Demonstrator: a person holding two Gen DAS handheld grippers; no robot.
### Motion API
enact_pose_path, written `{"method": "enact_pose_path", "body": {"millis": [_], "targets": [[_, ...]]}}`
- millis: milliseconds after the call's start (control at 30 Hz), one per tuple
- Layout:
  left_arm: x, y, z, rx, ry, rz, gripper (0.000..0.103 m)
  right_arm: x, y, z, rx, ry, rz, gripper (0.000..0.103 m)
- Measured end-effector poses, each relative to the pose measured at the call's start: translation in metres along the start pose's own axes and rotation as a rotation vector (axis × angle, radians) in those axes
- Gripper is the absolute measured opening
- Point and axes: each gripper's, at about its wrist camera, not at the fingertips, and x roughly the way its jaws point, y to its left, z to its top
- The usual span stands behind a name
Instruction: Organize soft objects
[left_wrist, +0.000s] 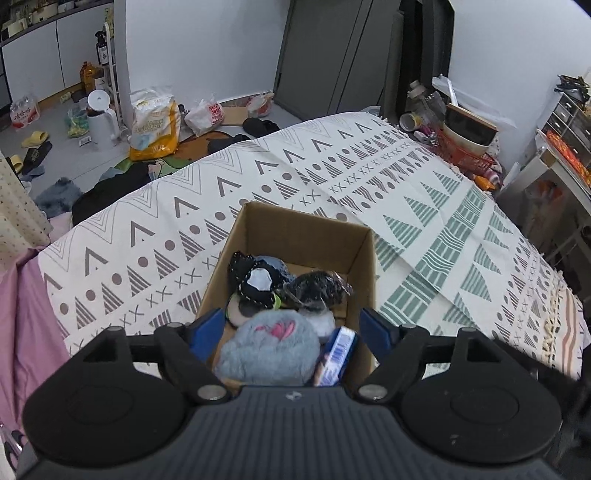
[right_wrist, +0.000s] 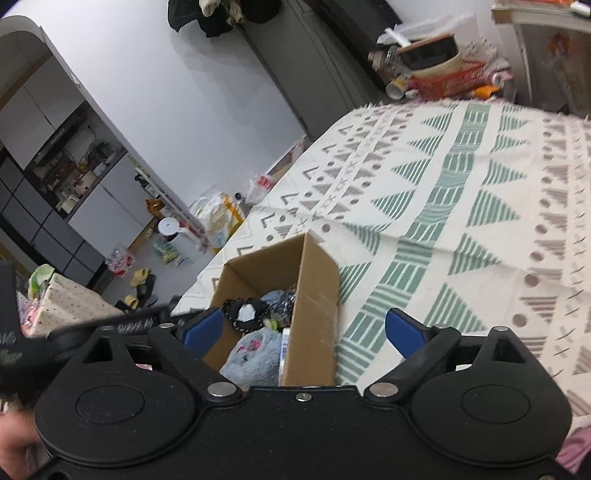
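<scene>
An open cardboard box (left_wrist: 295, 229) stands on a patterned cloth. Inside lie a fluffy blue-grey plush with pink marks (left_wrist: 269, 350), a black-and-white soft piece (left_wrist: 256, 282), a dark item in clear wrap (left_wrist: 317, 290) and a blue-white packet (left_wrist: 338, 354). My left gripper (left_wrist: 293, 330) hovers open over the box's near end, nothing between its blue fingers. The right gripper (right_wrist: 303, 328) is open too, straddling the box's right wall (right_wrist: 316, 295), with the plush (right_wrist: 255, 354) below its left finger.
The cream cloth with grey and green triangles (left_wrist: 424, 214) covers the surface around the box. An orange basket with a bowl (left_wrist: 469, 147) sits at the far right edge. Bags, slippers and a white kettle (left_wrist: 101, 122) litter the floor beyond. Pink fabric (left_wrist: 22, 314) lies left.
</scene>
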Motion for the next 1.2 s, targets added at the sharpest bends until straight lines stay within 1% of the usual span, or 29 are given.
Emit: {"method": "enact_pose_path", "body": {"millis": [67, 100, 200, 233, 367, 500, 567, 667, 800, 967, 1200], "targets": [[-0.009, -0.001, -0.002, -0.001, -0.010, -0.001, 0.079, -0.006, 0.000, 0.011, 0.047, -0.022, -0.020, 0.094], [-0.015, -0.002, -0.003, -0.003, -0.017, 0.006, 0.079, -0.012, 0.002, 0.015, 0.057, -0.045, -0.011, 0.095], [-0.030, -0.004, -0.006, 0.009, -0.036, 0.021, 0.079, -0.026, 0.006, 0.016, 0.017, -0.080, -0.015, 0.103], [-0.033, -0.004, -0.006, 0.013, -0.041, 0.024, 0.080, -0.029, 0.006, 0.015, 0.011, -0.085, -0.023, 0.103], [-0.047, -0.009, -0.010, 0.029, -0.061, 0.032, 0.084, -0.041, 0.000, 0.015, 0.027, -0.080, -0.040, 0.103], [-0.059, -0.015, -0.015, 0.038, -0.072, 0.033, 0.085, -0.058, 0.004, 0.013, -0.033, -0.086, -0.071, 0.103], [-0.065, -0.018, -0.018, 0.046, -0.079, 0.036, 0.085, -0.064, 0.003, 0.011, -0.038, -0.089, -0.083, 0.103], [-0.075, -0.022, -0.022, 0.060, -0.093, 0.032, 0.085, -0.073, 0.001, 0.008, -0.036, -0.082, -0.081, 0.103], [-0.086, -0.022, -0.029, 0.076, -0.104, 0.032, 0.088, -0.083, 0.004, 0.000, -0.081, -0.069, -0.095, 0.103], [-0.099, -0.023, -0.035, 0.093, -0.111, 0.021, 0.093, -0.101, 0.008, -0.009, -0.105, -0.064, -0.068, 0.103], [-0.111, -0.022, -0.045, 0.113, -0.106, 0.007, 0.097, -0.116, 0.008, -0.019, -0.122, -0.078, -0.092, 0.103]]}}
